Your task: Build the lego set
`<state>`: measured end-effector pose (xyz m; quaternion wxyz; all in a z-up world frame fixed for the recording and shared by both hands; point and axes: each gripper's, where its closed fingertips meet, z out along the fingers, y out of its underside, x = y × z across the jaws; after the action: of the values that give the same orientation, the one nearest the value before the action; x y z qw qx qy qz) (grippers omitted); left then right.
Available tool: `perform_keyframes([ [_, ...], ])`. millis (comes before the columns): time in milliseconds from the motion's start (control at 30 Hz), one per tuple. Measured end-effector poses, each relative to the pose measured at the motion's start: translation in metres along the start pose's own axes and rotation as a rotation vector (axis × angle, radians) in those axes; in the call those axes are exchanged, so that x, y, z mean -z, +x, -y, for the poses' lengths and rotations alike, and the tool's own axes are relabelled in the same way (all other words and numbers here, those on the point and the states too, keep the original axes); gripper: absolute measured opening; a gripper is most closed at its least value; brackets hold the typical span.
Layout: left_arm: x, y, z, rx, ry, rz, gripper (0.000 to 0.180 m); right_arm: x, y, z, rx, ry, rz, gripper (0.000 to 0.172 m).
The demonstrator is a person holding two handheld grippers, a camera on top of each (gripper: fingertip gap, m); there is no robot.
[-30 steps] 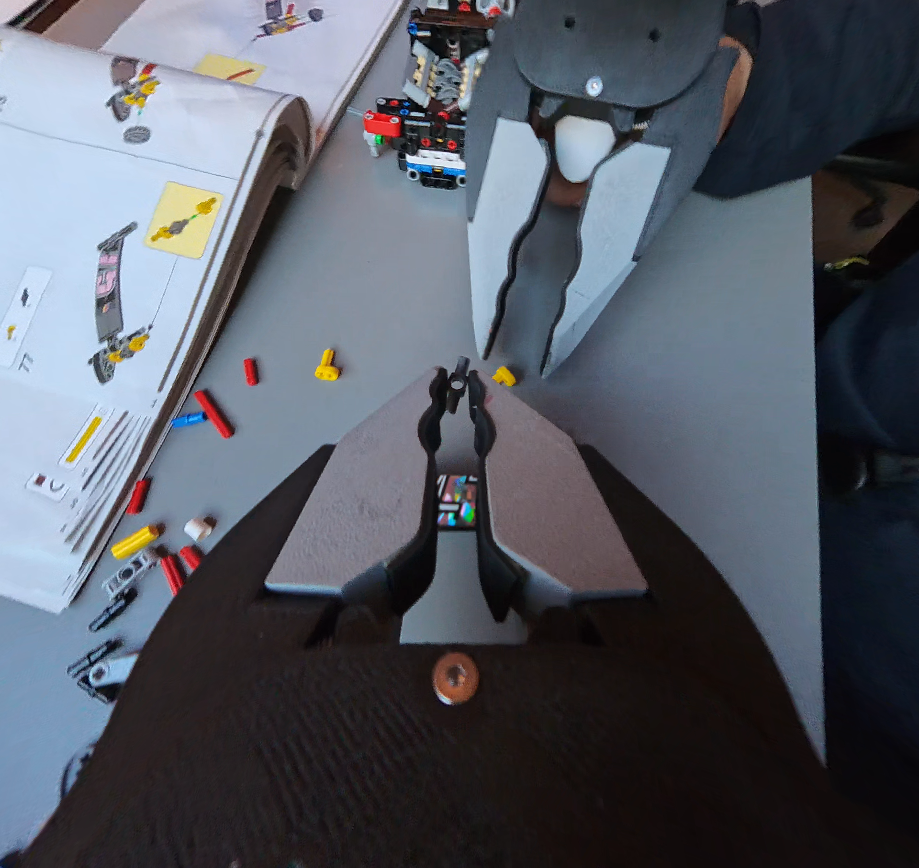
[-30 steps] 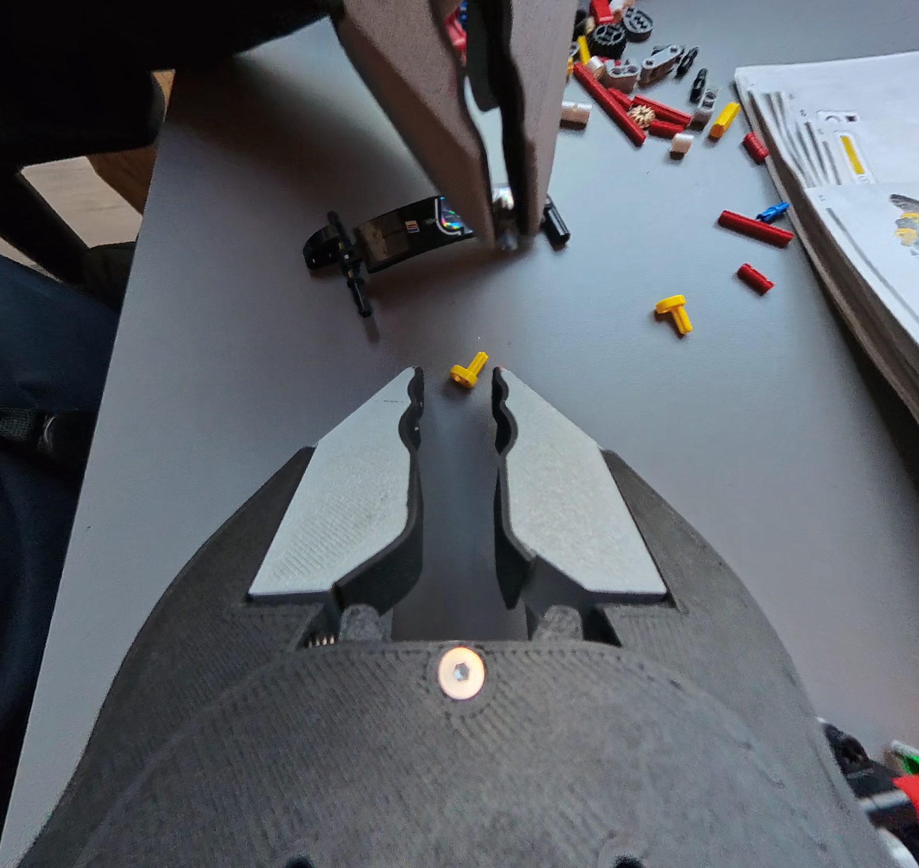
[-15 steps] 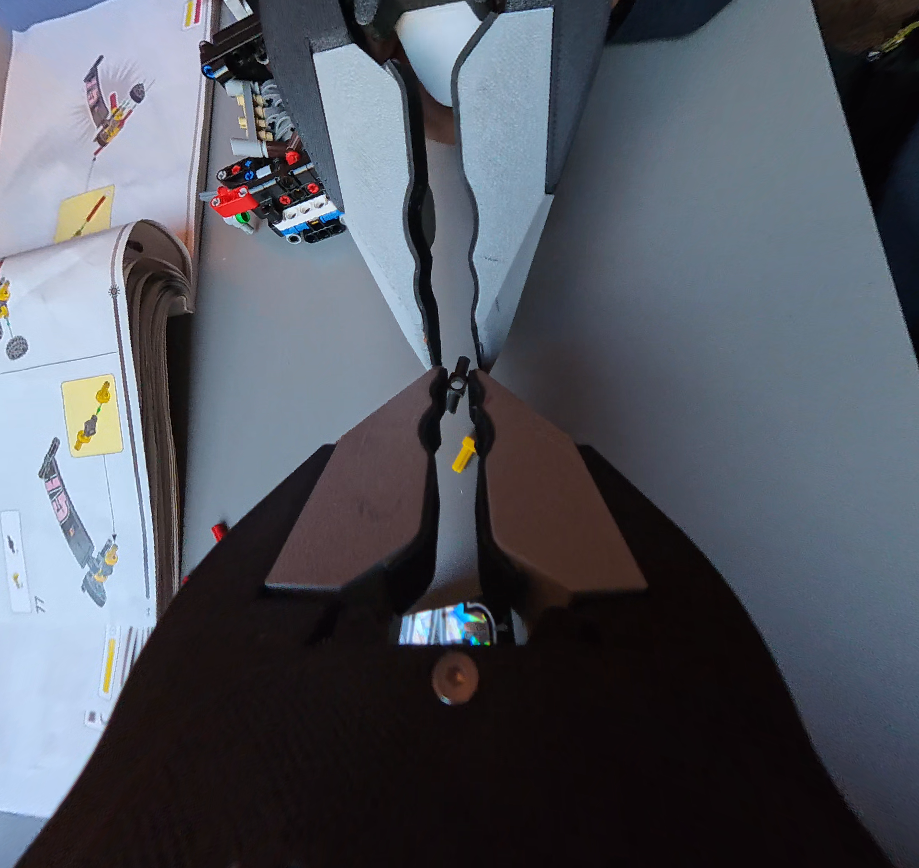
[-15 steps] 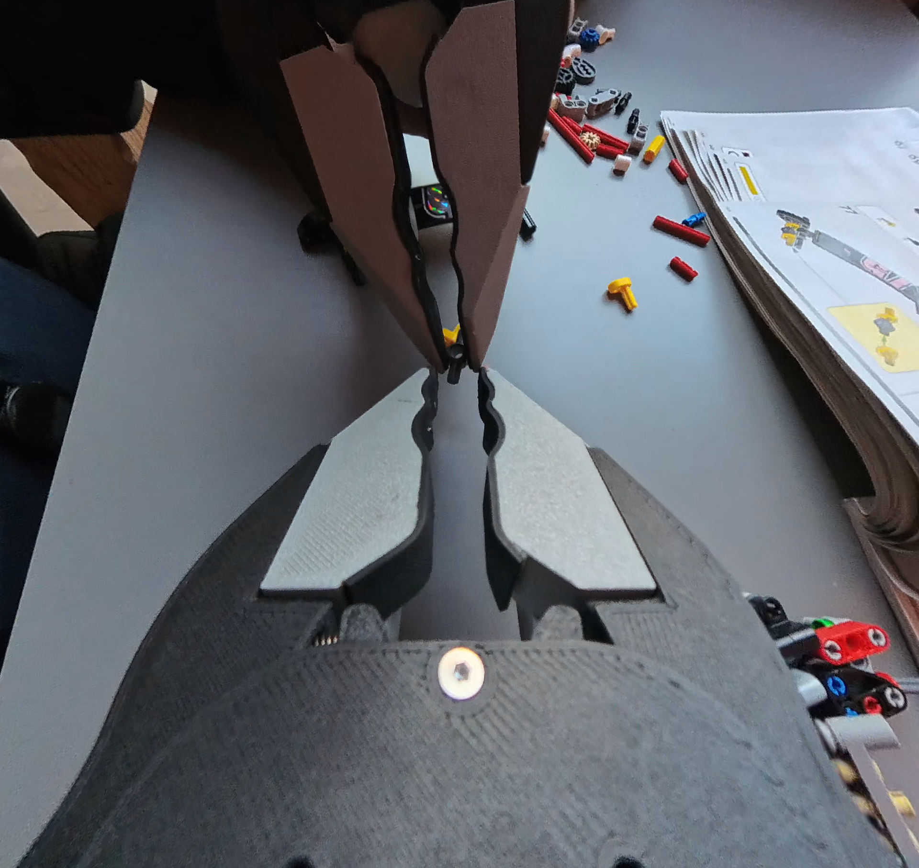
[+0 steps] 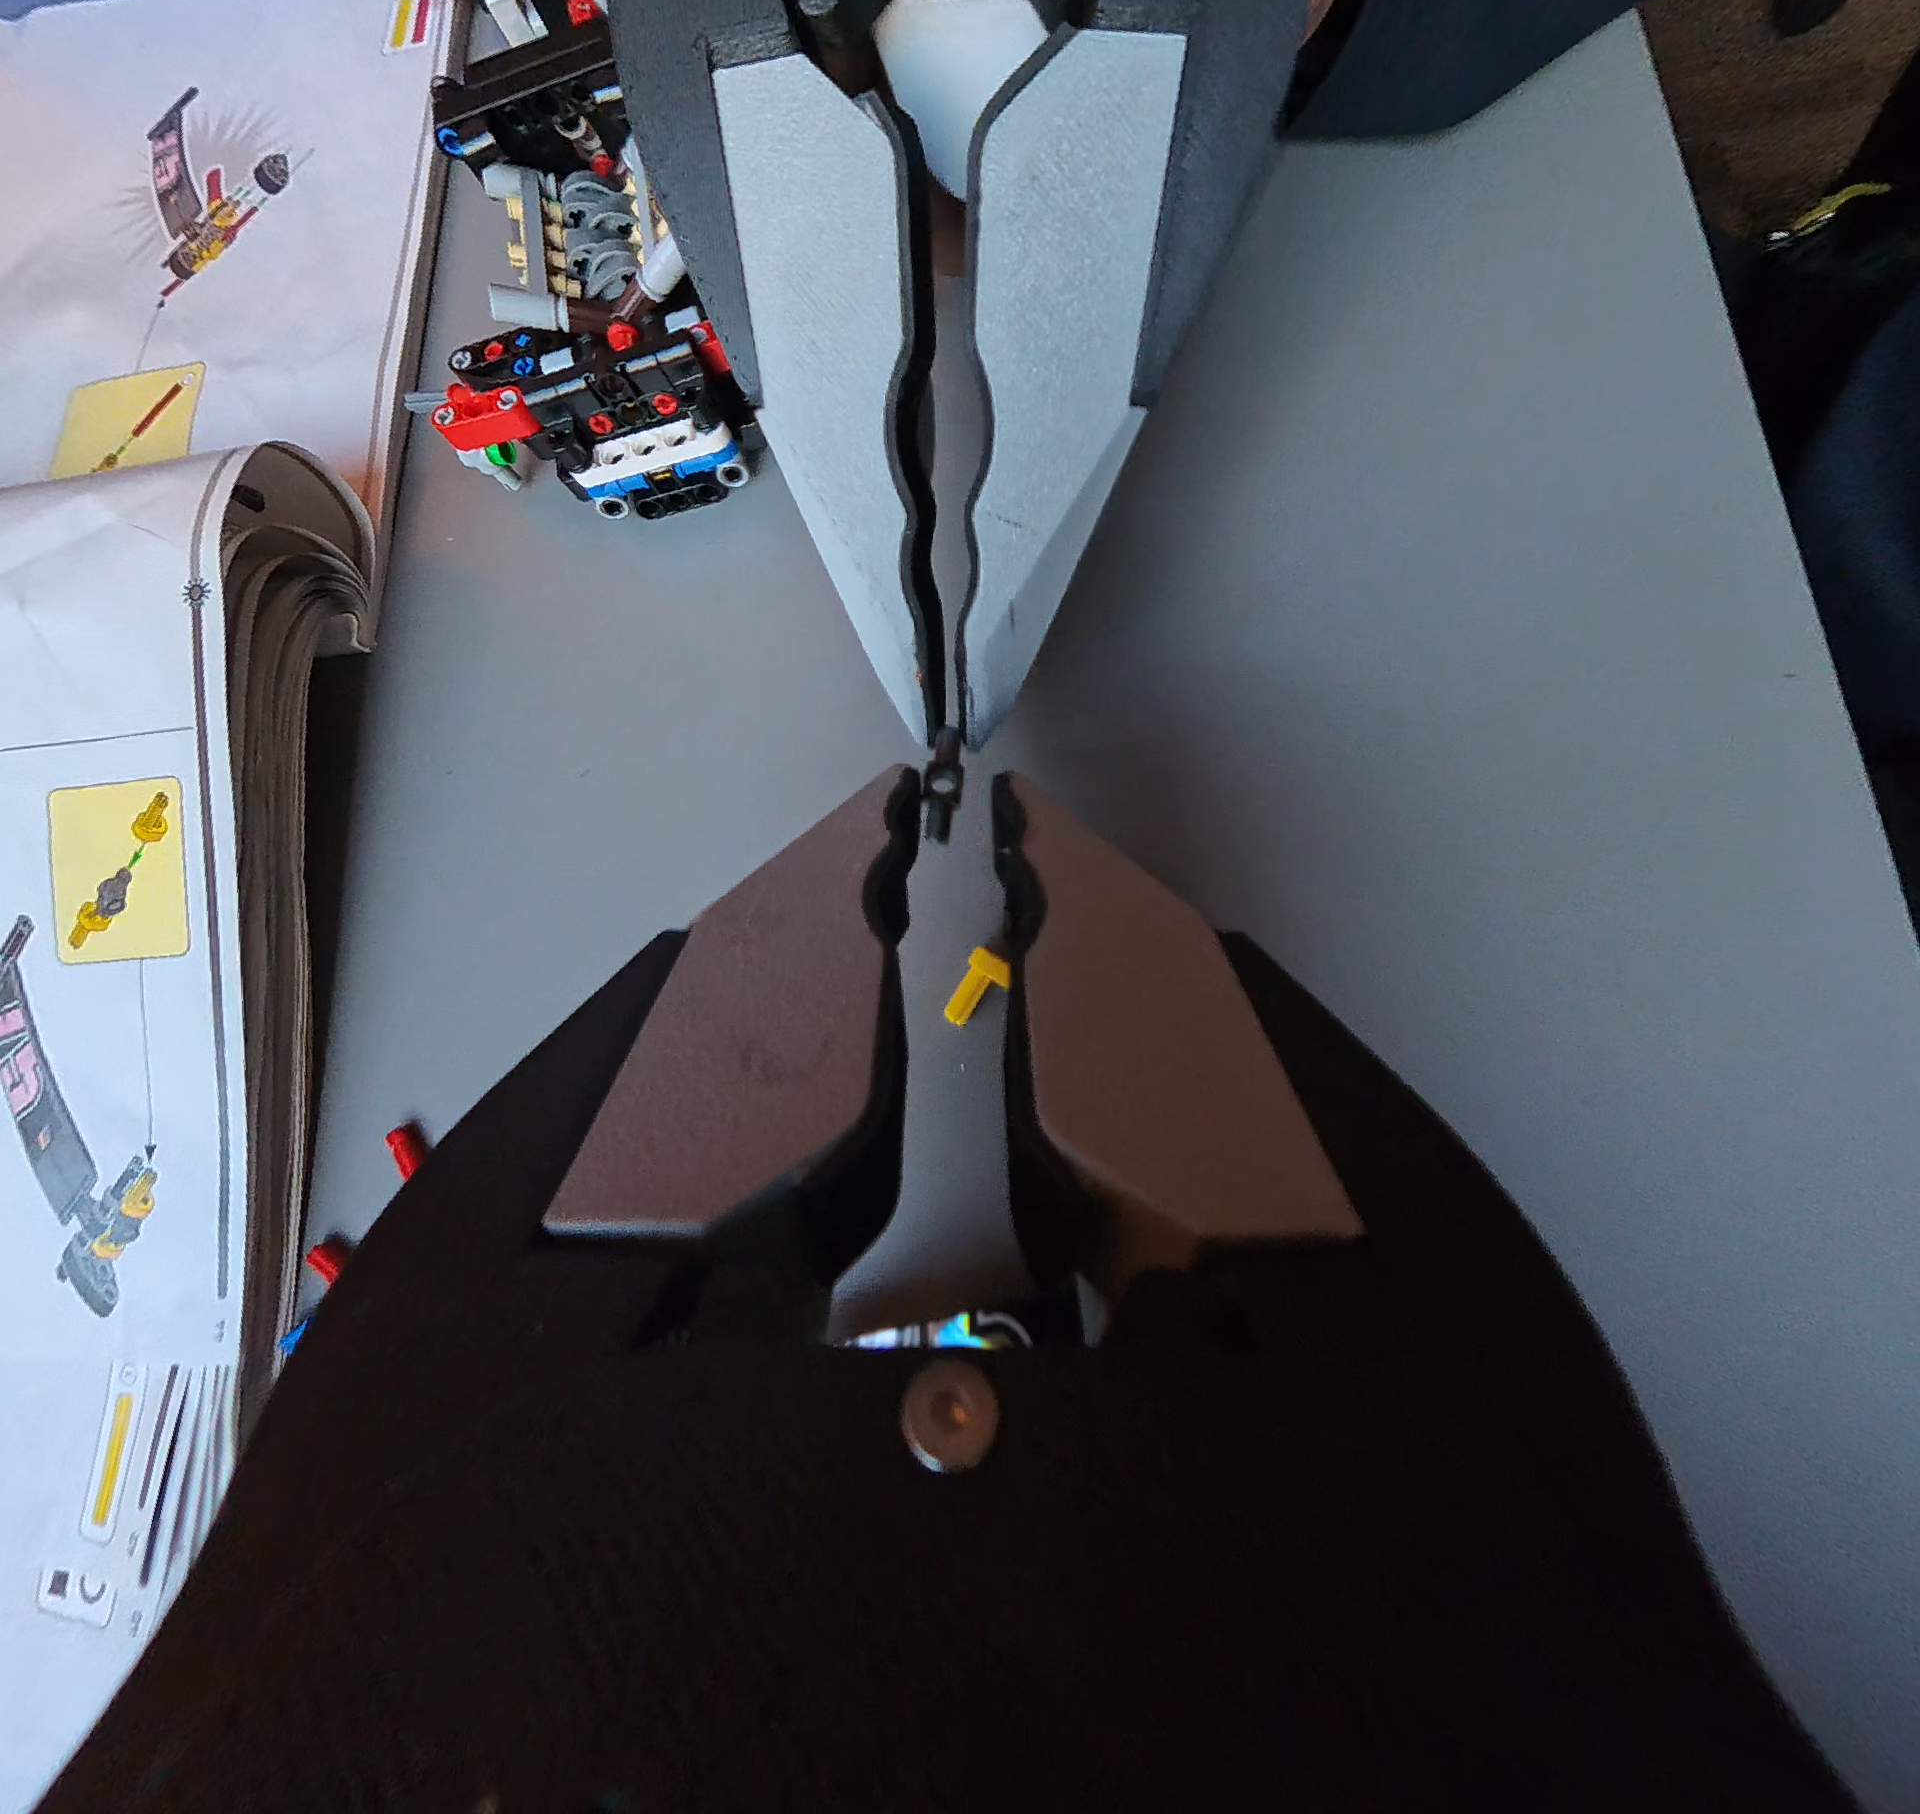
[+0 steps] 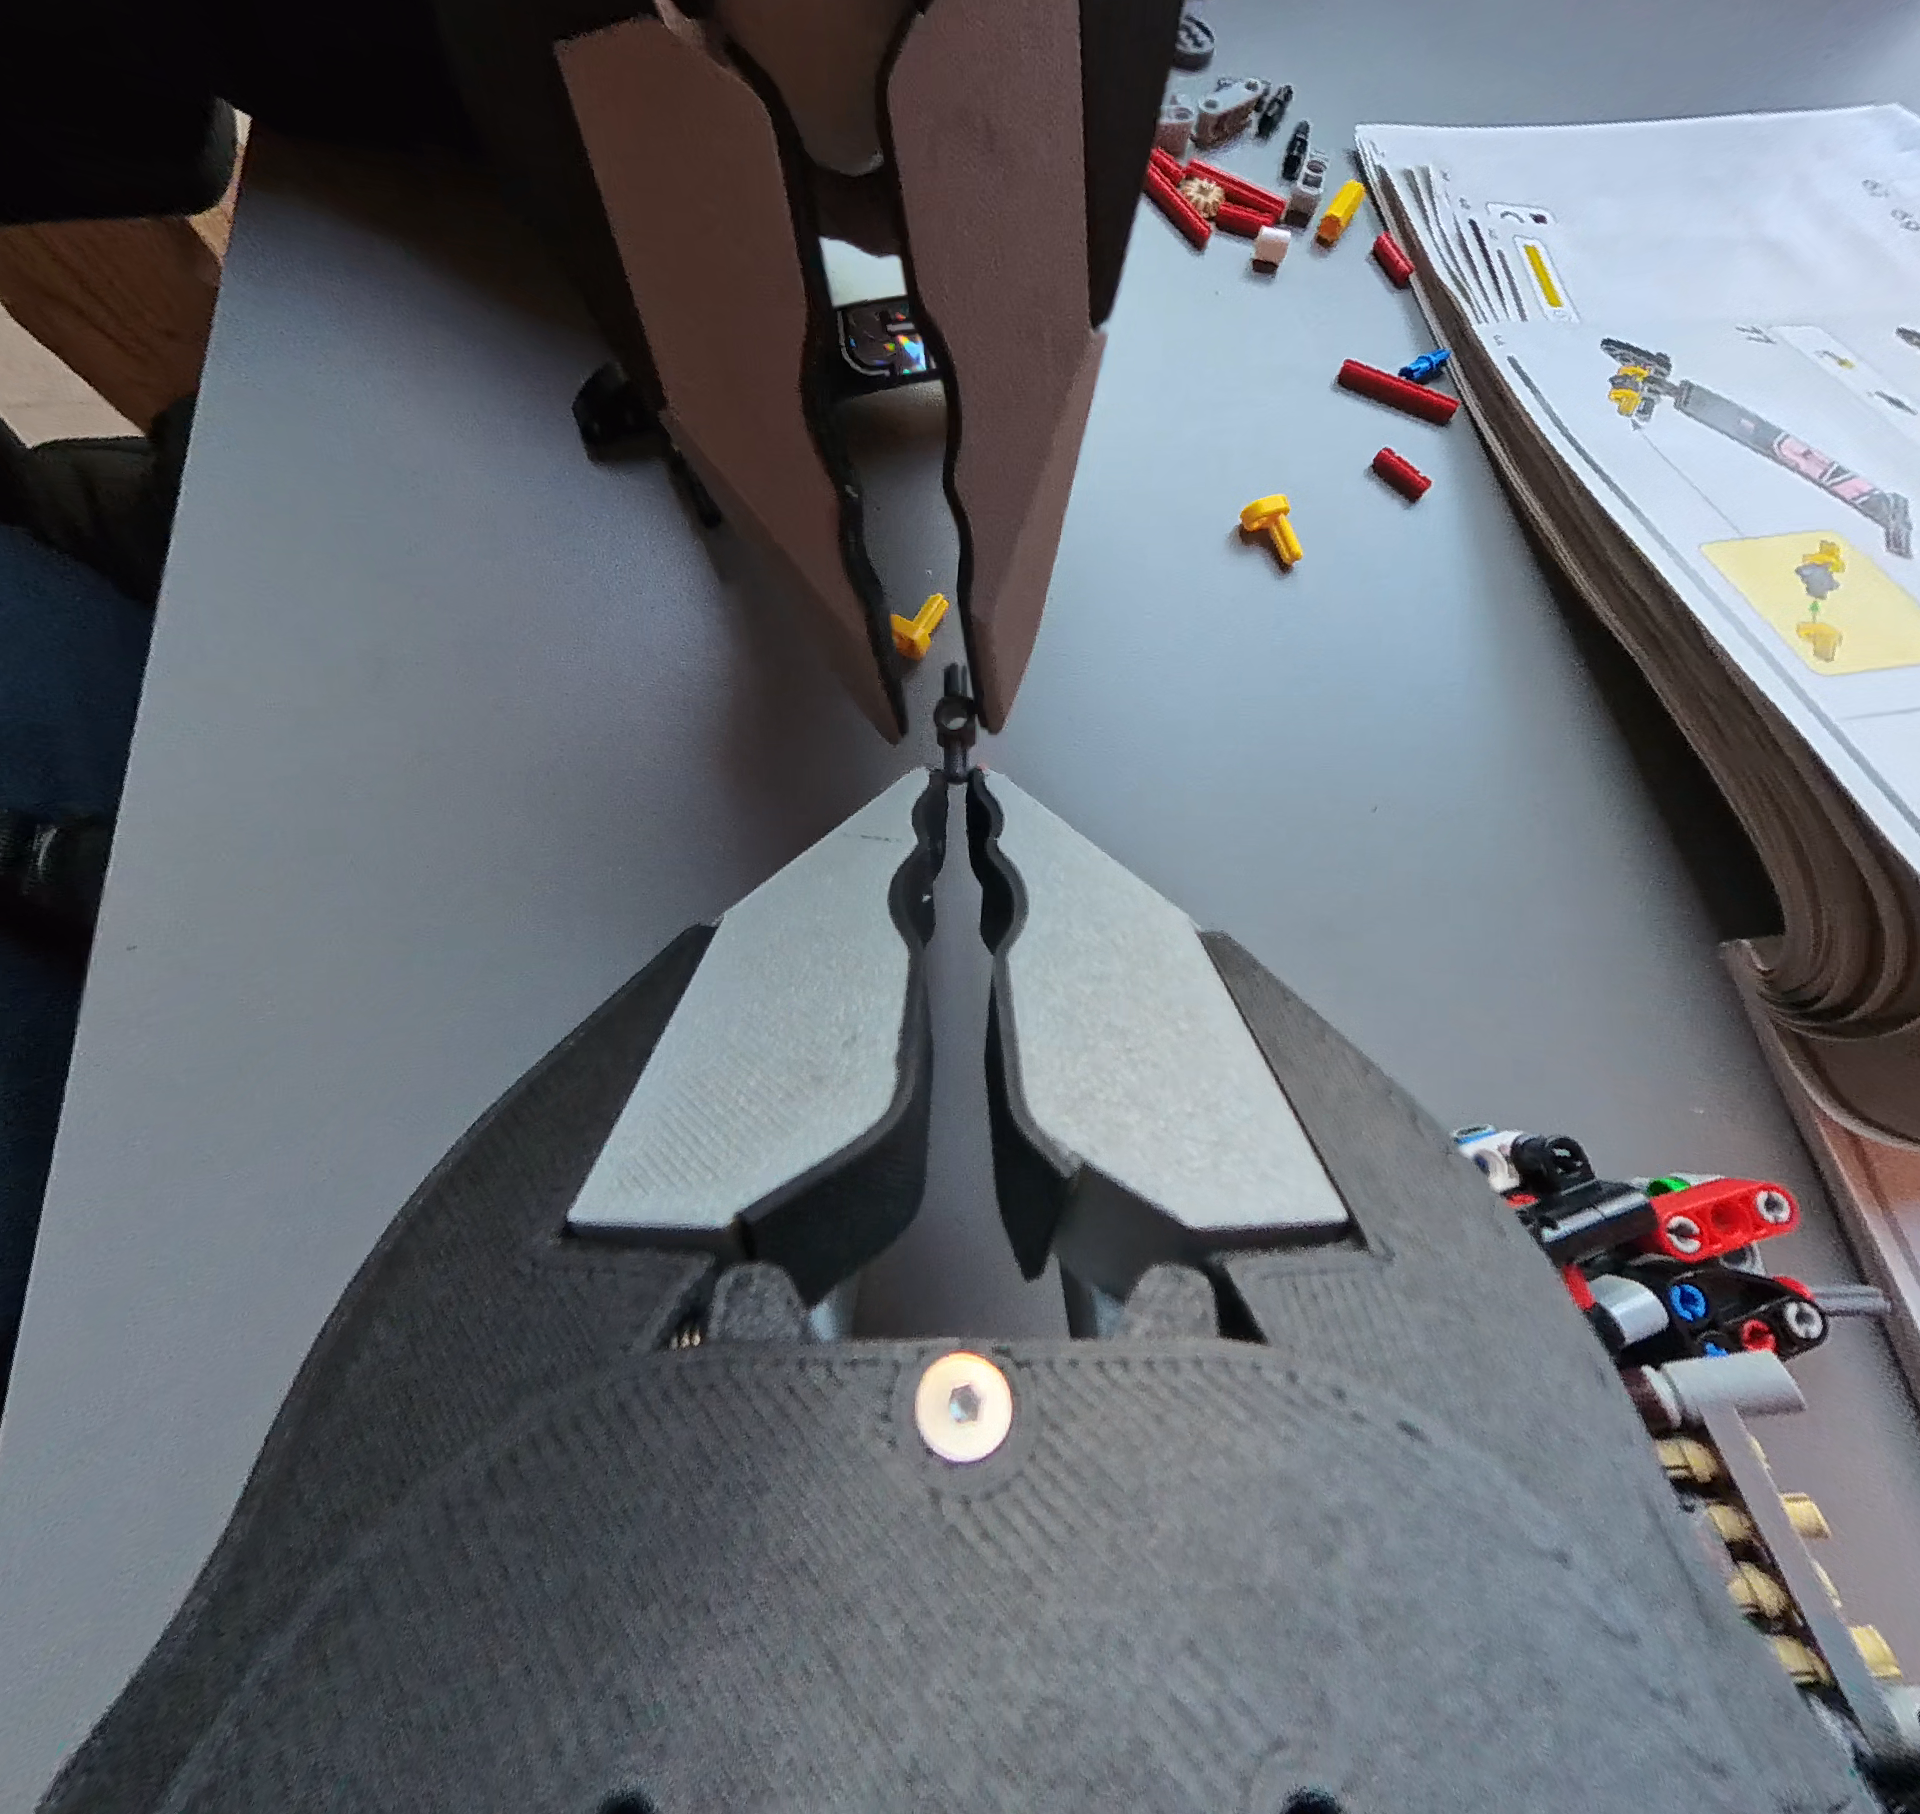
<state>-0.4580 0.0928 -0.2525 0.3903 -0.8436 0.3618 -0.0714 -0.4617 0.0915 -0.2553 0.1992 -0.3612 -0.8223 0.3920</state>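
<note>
Small black connector pin point(image 6: 954, 725) with a round eye, pinched at one end by right gripper point(image 6: 956, 777); left gripper point(image 5: 956, 808) fingers apart around it (one pad touching). Yellow peg point(image 5: 975, 983) just beside pin; bare grey table point(image 5: 1403, 725) past it.

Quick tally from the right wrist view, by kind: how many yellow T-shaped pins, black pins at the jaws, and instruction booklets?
Yellow T-shaped pins: 2
Black pin at the jaws: 1
Instruction booklet: 1
Total: 4
</note>
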Motion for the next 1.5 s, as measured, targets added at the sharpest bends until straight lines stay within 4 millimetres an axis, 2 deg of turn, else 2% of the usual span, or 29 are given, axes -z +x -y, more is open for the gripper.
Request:
perform_keyframes([
  [167, 0.014, -0.001, -0.008, 0.025, 0.014, -0.021, 0.022, 0.0, 0.006, -0.005, -0.054, -0.015, 0.005, 0.001],
  [267, 0.021, -0.002, -0.016, 0.031, 0.01, -0.025, 0.022, -0.002, 0.006, -0.008, -0.083, -0.024, 0.021, 0.001],
  [433, 0.02, -0.003, -0.031, 0.032, -0.063, -0.015, 0.019, -0.005, 0.002, -0.01, -0.086, -0.037, 0.046, 0.001],
  [667, 0.018, 0.003, -0.028, 0.025, -0.06, -0.041, 0.019, -0.007, -0.013, -0.004, -0.152, -0.028, 0.159, 0.001],
  [800, 0.017, 0.001, -0.024, -0.011, -0.059, -0.003, 0.019, -0.004, -0.013, 0.001, -0.215, 0.007, 0.193, 0.001],
  [933, 0.018, 0.005, -0.009, -0.125, 0.002, 0.048, 0.018, 0.003, -0.013, 0.012, -0.329, 0.085, 0.275, 0.001],
  [1033, 0.016, 0.001, -0.002, -0.258, 0.0, 0.161, 0.012, 0.009, -0.015, 0.018, -0.424, 0.14, 0.36, 0.001],
  [1167, 0.016, 0.0, 0.006, -0.316, 0.024, 0.218, 0.01, 0.011, -0.018, 0.02, -0.514, 0.157, 0.446, 0.0],
  [1367, 0.016, 0.0, 0.006, -0.339, 0.025, 0.227, 0.003, 0.013, -0.017, 0.021, -0.563, 0.174, 0.481, 0.0],
  [1500, 0.013, 0.0, 0.001, -0.248, -0.005, 0.181, 0.002, 0.009, -0.01, 0.017, -0.495, 0.151, 0.378, 0.005],
])
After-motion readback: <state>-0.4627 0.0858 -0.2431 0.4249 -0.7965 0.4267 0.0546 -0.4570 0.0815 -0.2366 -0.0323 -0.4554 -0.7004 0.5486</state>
